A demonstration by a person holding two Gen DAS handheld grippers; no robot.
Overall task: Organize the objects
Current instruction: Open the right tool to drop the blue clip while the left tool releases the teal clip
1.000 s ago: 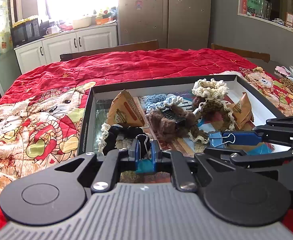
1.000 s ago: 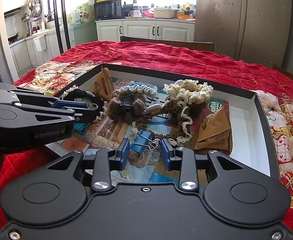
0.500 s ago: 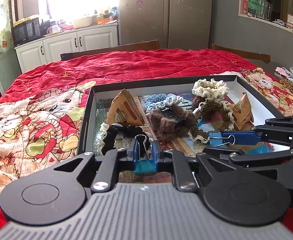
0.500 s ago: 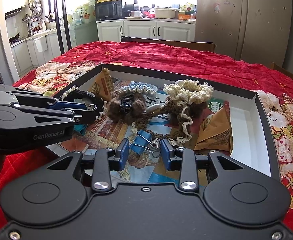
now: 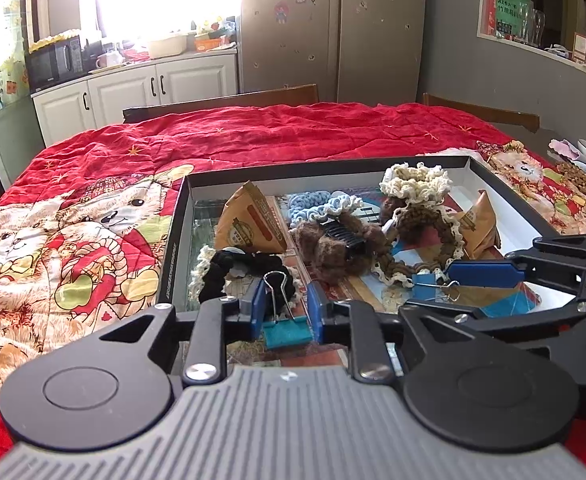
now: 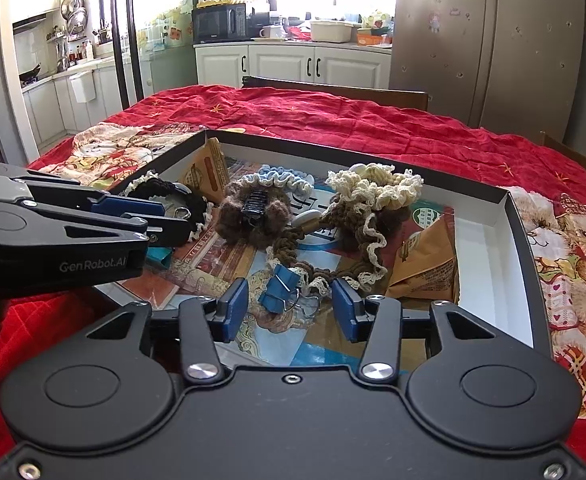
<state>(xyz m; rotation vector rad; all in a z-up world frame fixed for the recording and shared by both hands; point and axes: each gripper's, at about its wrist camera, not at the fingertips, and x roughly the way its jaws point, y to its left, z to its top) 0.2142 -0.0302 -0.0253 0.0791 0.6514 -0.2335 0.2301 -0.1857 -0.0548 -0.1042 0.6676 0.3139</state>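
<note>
A black-rimmed shallow box [image 5: 173, 240] [image 6: 527, 240] on the red quilt holds scrunchies, snack packets and binder clips. My left gripper [image 5: 283, 312] is open around a teal binder clip [image 5: 287, 330] that lies in the box near its front edge. My right gripper [image 6: 289, 310] is open with a blue binder clip [image 6: 279, 288] lying loose between its fingers. The blue clip also shows in the left wrist view [image 5: 427, 282] beside the right gripper's blue pad [image 5: 481, 272]. The left gripper shows in the right wrist view [image 6: 165, 222].
In the box lie a black scrunchie [image 5: 249, 268], a brown fuzzy hair claw [image 6: 255, 212], a cream scrunchie [image 6: 377, 184], a light blue scrunchie [image 5: 321, 206] and two triangular brown packets [image 5: 251, 220] [image 6: 423, 264]. Chair backs [image 6: 333, 90] stand behind the table.
Both grippers have opened. The left jaws have let go of the teal clip and the right jaws have let go of the blue clip, which now lie in the box.
</note>
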